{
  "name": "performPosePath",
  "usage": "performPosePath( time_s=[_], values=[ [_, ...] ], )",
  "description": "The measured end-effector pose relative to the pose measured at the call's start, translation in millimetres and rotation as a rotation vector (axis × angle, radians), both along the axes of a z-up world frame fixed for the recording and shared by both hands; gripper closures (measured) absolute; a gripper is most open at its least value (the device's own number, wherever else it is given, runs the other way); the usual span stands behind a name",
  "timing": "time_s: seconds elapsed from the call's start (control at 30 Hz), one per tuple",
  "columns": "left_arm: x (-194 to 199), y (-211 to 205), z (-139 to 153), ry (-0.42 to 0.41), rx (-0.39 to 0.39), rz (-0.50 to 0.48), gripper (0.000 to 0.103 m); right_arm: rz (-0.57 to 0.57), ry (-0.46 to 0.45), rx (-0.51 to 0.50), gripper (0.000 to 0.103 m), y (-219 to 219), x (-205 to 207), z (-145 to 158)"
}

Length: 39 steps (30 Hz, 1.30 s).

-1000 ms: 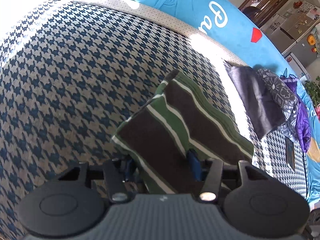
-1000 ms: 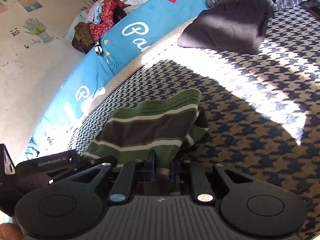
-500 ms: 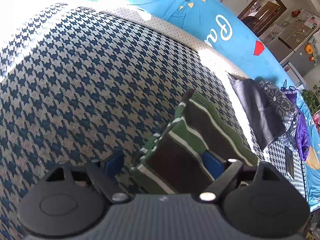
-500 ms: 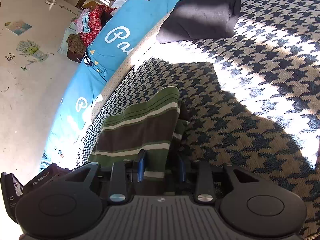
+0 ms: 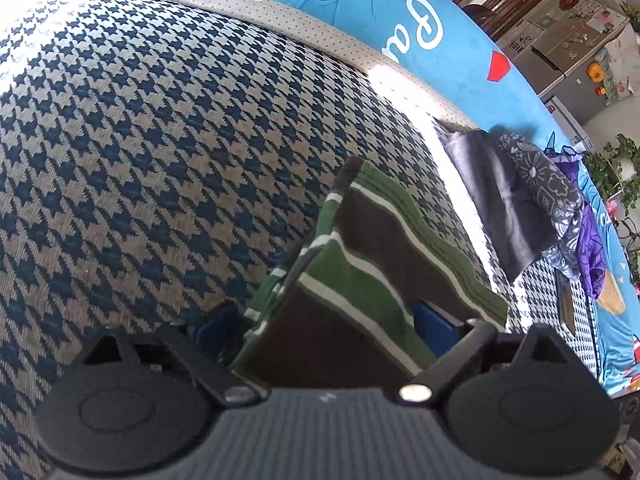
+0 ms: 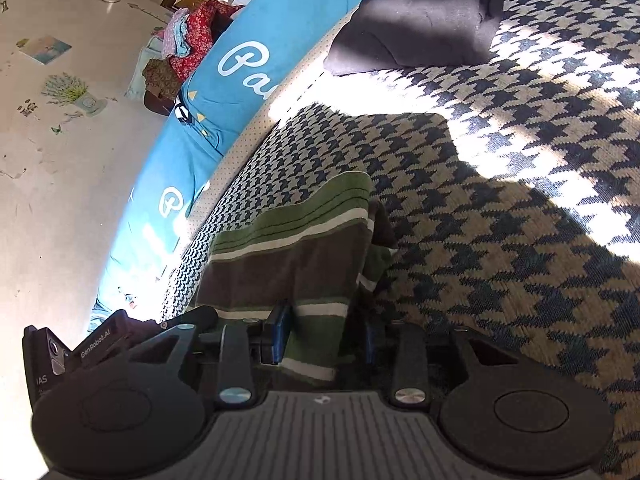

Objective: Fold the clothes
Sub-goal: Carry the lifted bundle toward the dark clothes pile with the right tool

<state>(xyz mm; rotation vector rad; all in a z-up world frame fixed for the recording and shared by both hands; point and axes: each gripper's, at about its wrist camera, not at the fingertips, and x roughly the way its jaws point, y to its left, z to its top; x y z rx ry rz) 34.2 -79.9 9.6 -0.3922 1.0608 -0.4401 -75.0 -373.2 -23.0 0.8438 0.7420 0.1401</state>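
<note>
A folded striped garment (image 5: pixel 360 280), banded in brown, green and white, is laid on the houndstooth cover (image 5: pixel 160 140) of a bed. Its layered edges are seen stacked at one side in the left wrist view, and its ribbed green hem (image 6: pixel 320 204) is turned toward the blue bedding in the right wrist view. The near end of the garment is framed by both tools.

The left gripper (image 5: pixel 326 326) is spread wide, with a blue pad (image 5: pixel 218 326) shown on either side of the cloth and clear gaps between pads and fabric, so nothing is clamped by it. The right gripper (image 6: pixel 324 338) is likewise parted: its blue fingers (image 6: pixel 280 332) are set apart on either side of the cloth's near end, and the cloth is not pinched between them. The left gripper's body (image 6: pixel 80 352) is glimpsed at the lower left of the right wrist view.

Beyond the garment, a dark folded cloth (image 5: pixel 500 208) is placed on the cover in a patch of sunlight, just beside a heap of patterned grey and purple clothes (image 5: pixel 560 208). Blue bedding with white lettering (image 5: pixel 420 28) is spread along the far edge of the bed. A pile of red and floral clothes (image 6: pixel 192 36) is seen further off by the wall.
</note>
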Motion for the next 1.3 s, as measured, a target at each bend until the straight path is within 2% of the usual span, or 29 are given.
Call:
performPosePath(
  time_s=[0.1, 0.13, 0.17, 0.2, 0.33, 0.43, 0.5, 0.73, 0.93, 1.13, 1.3],
  values=[
    [0, -7, 1, -0.016, 0.033, -0.008, 0.022, 0.050, -0.006, -0.036, 0.069, 3, 10, 1],
    [0, -9, 1, -0.017, 0.033, -0.008, 0.030, 0.067, -0.007, -0.046, 0.069, 4, 14, 1],
    [0, -10, 1, -0.018, 0.034, -0.008, 0.034, 0.087, -0.011, -0.060, 0.070, 6, 19, 1],
    [0, -11, 2, -0.022, 0.039, -0.008, 0.035, 0.107, -0.014, -0.076, 0.071, 7, 23, 1],
    [-6, -18, 6, -0.054, 0.094, -0.006, 0.051, 0.174, 0.004, -0.169, 0.080, 18, 37, 8],
    [-12, -27, 14, -0.090, 0.120, -0.009, 0.069, 0.207, 0.015, -0.265, 0.084, 31, 41, 21],
    [-16, -34, 21, -0.110, 0.136, -0.004, 0.071, 0.236, -0.004, -0.356, 0.086, 41, 40, 31],
    [-27, -73, 44, -0.193, 0.185, -0.019, 0.072, 0.200, -0.112, -0.522, 0.087, 36, 18, 54],
    [-33, -114, 65, -0.252, 0.177, -0.068, 0.072, 0.093, -0.185, -0.572, 0.087, 8, 2, 76],
    [-36, -152, 62, -0.251, 0.202, -0.097, 0.072, 0.024, -0.164, -0.636, 0.087, -11, -9, 75],
    [-37, -181, 59, -0.260, 0.212, -0.114, 0.072, -0.018, -0.133, -0.620, 0.087, -35, -12, 75]
  ],
)
